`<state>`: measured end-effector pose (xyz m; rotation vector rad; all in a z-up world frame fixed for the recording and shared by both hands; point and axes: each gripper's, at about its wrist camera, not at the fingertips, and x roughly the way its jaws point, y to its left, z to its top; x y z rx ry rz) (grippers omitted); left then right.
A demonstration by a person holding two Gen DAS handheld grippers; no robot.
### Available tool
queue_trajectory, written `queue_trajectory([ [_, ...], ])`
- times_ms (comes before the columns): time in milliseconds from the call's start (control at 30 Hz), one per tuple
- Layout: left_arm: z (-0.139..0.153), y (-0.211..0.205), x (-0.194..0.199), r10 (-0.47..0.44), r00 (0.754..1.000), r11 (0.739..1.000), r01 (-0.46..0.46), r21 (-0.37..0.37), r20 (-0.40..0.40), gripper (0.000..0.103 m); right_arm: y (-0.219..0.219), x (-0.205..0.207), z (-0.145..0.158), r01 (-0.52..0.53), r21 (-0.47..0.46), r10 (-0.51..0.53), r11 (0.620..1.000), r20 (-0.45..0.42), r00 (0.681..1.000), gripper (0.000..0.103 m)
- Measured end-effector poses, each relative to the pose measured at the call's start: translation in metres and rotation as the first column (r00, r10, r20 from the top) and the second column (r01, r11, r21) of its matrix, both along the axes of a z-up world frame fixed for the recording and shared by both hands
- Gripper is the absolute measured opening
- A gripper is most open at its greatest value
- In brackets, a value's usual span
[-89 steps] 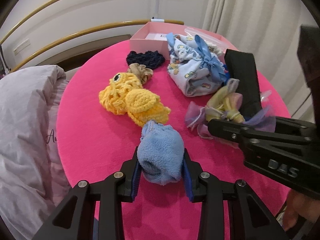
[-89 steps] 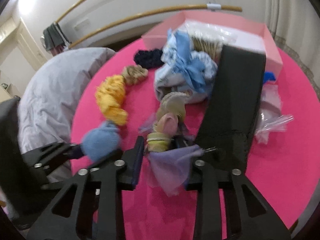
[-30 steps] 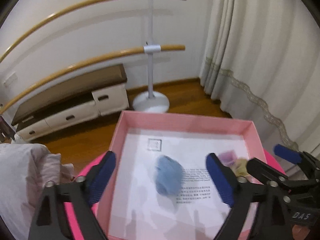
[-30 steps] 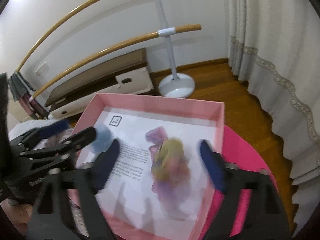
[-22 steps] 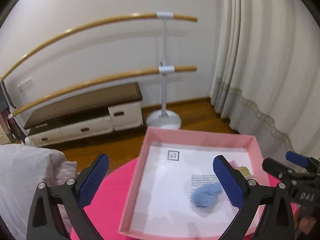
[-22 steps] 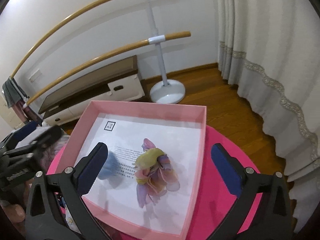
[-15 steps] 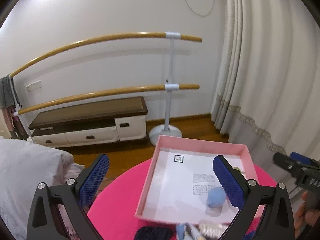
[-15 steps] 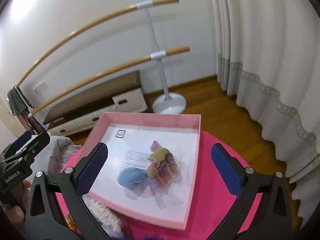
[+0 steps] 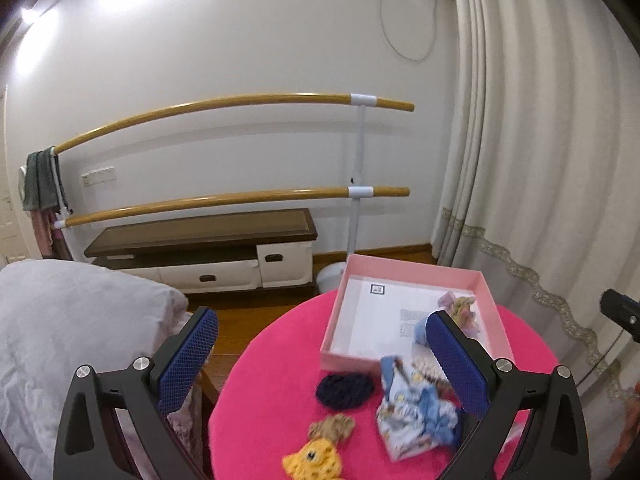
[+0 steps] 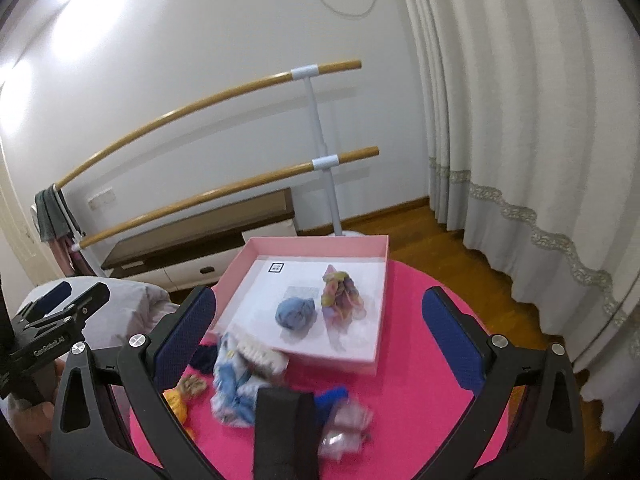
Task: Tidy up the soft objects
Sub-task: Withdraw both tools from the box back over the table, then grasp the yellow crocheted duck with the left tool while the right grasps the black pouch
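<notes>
A pink box (image 10: pixel 382 256) stands at the far side of the round pink table (image 10: pixel 420 364). In it lie a blue fluffy bundle (image 10: pixel 295 313) and a pastel scrunchie bundle (image 10: pixel 340 294). The box also shows in the left wrist view (image 9: pixel 412 274). On the table lie a blue patterned cloth bundle (image 9: pixel 416 410), a dark knit piece (image 9: pixel 344 390), a tan scrunchie (image 9: pixel 332 428), a yellow crochet toy (image 9: pixel 312 462) and a black folded cloth (image 10: pixel 284 428). My left gripper (image 9: pixel 322 360) and right gripper (image 10: pixel 320 330) are both open, empty and raised above the table.
A small clear bag (image 10: pixel 344 424) and a blue item (image 10: pixel 332 396) lie near the black cloth. A grey duvet (image 9: pixel 60 340) is left of the table. Ballet barres (image 9: pixel 224 196), a low cabinet (image 9: pixel 204 252) and curtains (image 9: pixel 540 140) stand behind.
Both grippers let go of their bundles into the pink box, then drew back and up. The whole table and its other soft items have come into view.
</notes>
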<state>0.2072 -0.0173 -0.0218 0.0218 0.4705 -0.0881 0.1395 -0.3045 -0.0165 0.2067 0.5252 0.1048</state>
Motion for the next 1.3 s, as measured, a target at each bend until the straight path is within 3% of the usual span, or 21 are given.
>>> queue_trajectory([
  [467, -0.014, -0.003, -0.112, 0.060, 0.998, 0.998, -0.061, 0.013, 0.020, 0.103, 0.036, -0.081, -0.002, -0.013, -0.068, 0.017, 0.998, 0.050, 0.999, 0.103],
  [767, -0.007, -0.011, -0.159, 0.049, 0.999, 0.999, -0.049, 0.012, 0.020, 0.103, 0.040, -0.098, -0.003, -0.003, -0.063, 0.006, 0.998, 0.049, 0.999, 0.103],
  [1100, 0.006, -0.002, -0.161, 0.057, 0.998, 0.998, -0.057, -0.011, -0.005, 0.103, 0.041, -0.107, -0.005, -0.005, -0.073, 0.009, 0.997, 0.053, 0.999, 0.103],
  [1300, -0.002, 0.005, -0.154, 0.073, 0.996, 0.997, -0.073, -0.010, -0.044, 0.103, 0.039, -0.101, -0.015, -0.005, -0.081, 0.007, 0.997, 0.018, 1.000, 0.103],
])
